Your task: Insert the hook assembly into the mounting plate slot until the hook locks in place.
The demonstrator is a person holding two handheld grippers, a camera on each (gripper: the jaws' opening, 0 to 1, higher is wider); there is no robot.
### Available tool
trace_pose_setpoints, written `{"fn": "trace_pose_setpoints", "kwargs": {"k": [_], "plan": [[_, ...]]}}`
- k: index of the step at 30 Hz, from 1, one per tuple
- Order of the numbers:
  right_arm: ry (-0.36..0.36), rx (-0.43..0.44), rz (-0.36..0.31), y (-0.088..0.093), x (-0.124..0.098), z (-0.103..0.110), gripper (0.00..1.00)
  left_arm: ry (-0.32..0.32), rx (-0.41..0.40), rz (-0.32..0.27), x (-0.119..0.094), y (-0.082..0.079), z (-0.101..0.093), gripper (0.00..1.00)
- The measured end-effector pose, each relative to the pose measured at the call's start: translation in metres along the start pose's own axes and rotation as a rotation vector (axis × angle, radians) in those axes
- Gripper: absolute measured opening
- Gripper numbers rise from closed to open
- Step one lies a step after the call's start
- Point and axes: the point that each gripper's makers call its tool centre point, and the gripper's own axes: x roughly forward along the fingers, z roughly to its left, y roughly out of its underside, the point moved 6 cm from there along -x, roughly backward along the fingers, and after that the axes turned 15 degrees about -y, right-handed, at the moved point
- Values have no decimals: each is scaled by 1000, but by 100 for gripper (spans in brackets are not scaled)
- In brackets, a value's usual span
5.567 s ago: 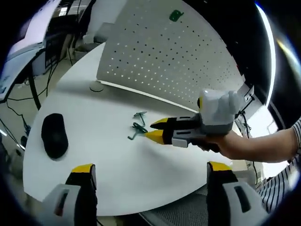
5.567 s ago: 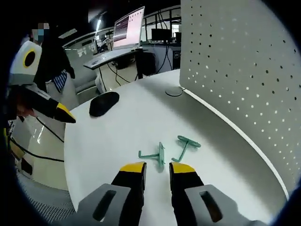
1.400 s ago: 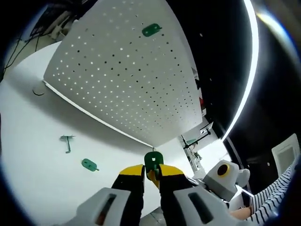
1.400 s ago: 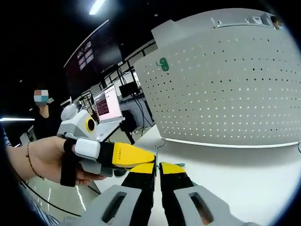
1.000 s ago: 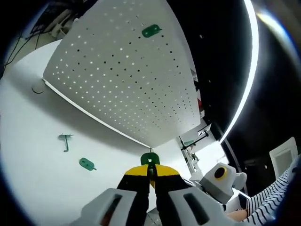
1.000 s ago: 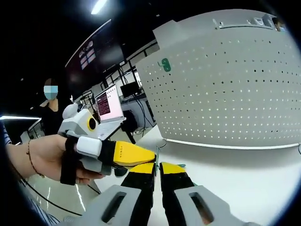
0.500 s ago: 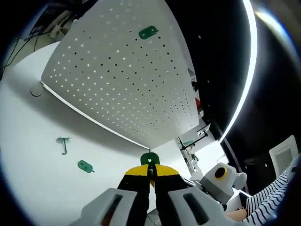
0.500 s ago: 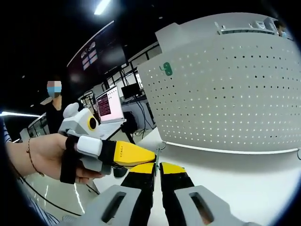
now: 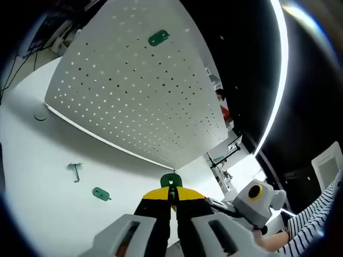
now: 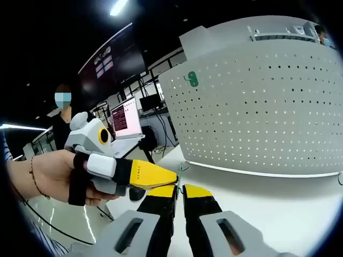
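My left gripper (image 9: 170,194) is shut on a small green mounting plate (image 9: 170,181) that sticks up between its yellow tips. In the right gripper view it comes in from the left as the left gripper (image 10: 161,178), held by a hand and tip to tip with my right gripper (image 10: 178,189). The right gripper is shut on a thin green hook (image 10: 180,172), of which only a sliver shows. Both are held up in front of the white pegboard (image 9: 134,96). The right gripper (image 9: 252,199) appears low right in the left gripper view.
One green part (image 9: 158,38) hangs high on the pegboard (image 10: 257,107); the green part (image 10: 191,79) also appears from the right. A loose green hook (image 9: 76,170) and a green plate (image 9: 100,194) lie on the white table (image 9: 32,160). A person (image 10: 61,120) and a laptop (image 10: 124,120) are behind.
Both grippers have risen from the table, where the left stood open. The left jaws have shut on the green plate. In the last half second the views only drifted slightly.
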Motion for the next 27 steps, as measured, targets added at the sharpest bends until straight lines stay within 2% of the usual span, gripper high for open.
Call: {"fn": "trace_pose_setpoints", "kwargs": {"k": [2, 6, 10, 13, 15, 22, 25, 27], "plan": [[-1, 0, 3, -1, -1, 1, 7, -17, 25, -11, -2, -2, 0, 1], [1, -45, 30, -1, -3, 2, 9, -63, 113, -42, -6, -8, 0, 1], [7, -19, 34, 0, -10, 0, 14, -122, 222, -70, -9, -13, 2, 1], [22, -13, 43, 1, -17, -2, 17, -149, 257, -96, -11, -18, 1, 1], [38, -23, 54, 5, -24, -5, 18, -162, 280, -115, -12, -21, -1, 1], [106, -28, 125, 28, -50, -21, 23, -191, 379, -118, -9, -23, -5, 1], [117, 10, 115, 35, -63, -24, 26, -204, 416, -131, -9, -25, -6, 1], [144, -1, 134, 40, -72, -27, 30, -196, 422, -128, -8, -26, -6, 1]]}}
